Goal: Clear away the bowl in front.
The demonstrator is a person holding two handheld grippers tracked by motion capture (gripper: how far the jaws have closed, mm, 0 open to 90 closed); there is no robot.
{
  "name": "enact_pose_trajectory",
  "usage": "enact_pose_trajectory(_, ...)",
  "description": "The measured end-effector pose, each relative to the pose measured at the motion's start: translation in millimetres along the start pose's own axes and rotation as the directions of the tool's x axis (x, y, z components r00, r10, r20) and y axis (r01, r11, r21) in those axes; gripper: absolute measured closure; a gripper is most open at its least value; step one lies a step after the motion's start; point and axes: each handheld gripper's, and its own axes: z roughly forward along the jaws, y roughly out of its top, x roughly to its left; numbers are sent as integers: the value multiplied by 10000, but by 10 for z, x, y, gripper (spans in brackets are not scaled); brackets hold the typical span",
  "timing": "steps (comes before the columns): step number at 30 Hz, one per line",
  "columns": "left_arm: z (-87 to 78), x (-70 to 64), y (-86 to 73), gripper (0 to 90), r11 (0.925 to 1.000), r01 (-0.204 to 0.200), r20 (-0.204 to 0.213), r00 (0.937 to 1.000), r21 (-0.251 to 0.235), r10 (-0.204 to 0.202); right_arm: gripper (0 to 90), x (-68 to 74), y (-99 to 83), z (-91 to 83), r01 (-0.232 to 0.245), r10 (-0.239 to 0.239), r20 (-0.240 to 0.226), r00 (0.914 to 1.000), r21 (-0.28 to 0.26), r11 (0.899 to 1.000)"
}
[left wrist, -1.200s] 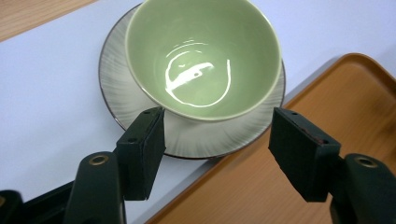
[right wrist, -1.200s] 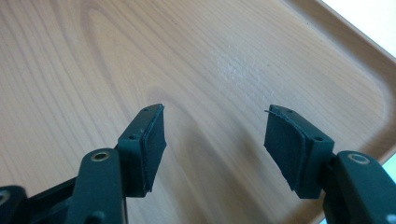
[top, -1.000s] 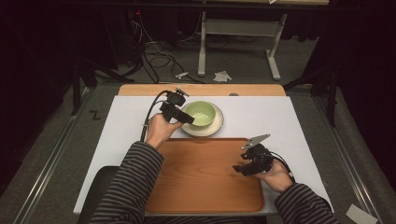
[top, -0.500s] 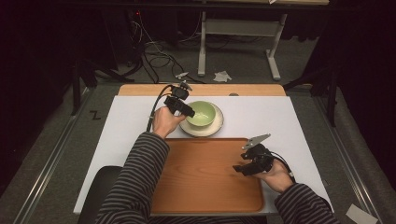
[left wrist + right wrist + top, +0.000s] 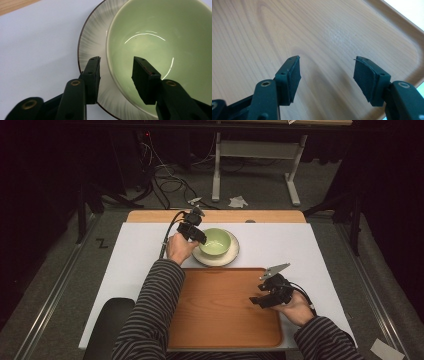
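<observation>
A pale green bowl (image 5: pixel 216 241) sits on a white ribbed plate (image 5: pixel 226 259) at the back middle of the white table cover. My left gripper (image 5: pixel 201 238) is open at the bowl's left rim. In the left gripper view one jaw is outside the bowl (image 5: pixel 160 42) over the plate (image 5: pixel 91 42) and the other is inside it, so the left gripper (image 5: pixel 116 75) straddles the rim. My right gripper (image 5: pixel 256 301) hangs open over the right part of the wooden tray (image 5: pixel 215 315). The right gripper (image 5: pixel 327 75) holds nothing above the tray (image 5: pixel 262 32).
The tray lies at the front middle of the table, its far edge close to the plate. A bare wooden strip (image 5: pixel 150 216) runs along the table's back edge. Cables (image 5: pixel 167 185) and a desk frame (image 5: pixel 255 160) stand on the floor beyond.
My left gripper has moved forward and right, from beside the plate to the bowl's left rim. The right gripper has stayed over the tray.
</observation>
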Motion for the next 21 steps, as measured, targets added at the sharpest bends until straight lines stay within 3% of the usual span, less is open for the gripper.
enact_pose_trajectory(8,94,31,-12,663,9995,239,-27,9997,204,-239,398,7,1,4,16,-16,-10,10000,46,10000)
enact_pose_trajectory(14,140,37,2,709,9976,646,51,9979,266,-647,399,12,1,-3,11,-11,37,10000,13,10000)
enact_pose_trajectory(21,163,32,8,780,9978,633,-30,9980,215,-632,398,3,1,-4,47,-47,13,10000,-38,10000)
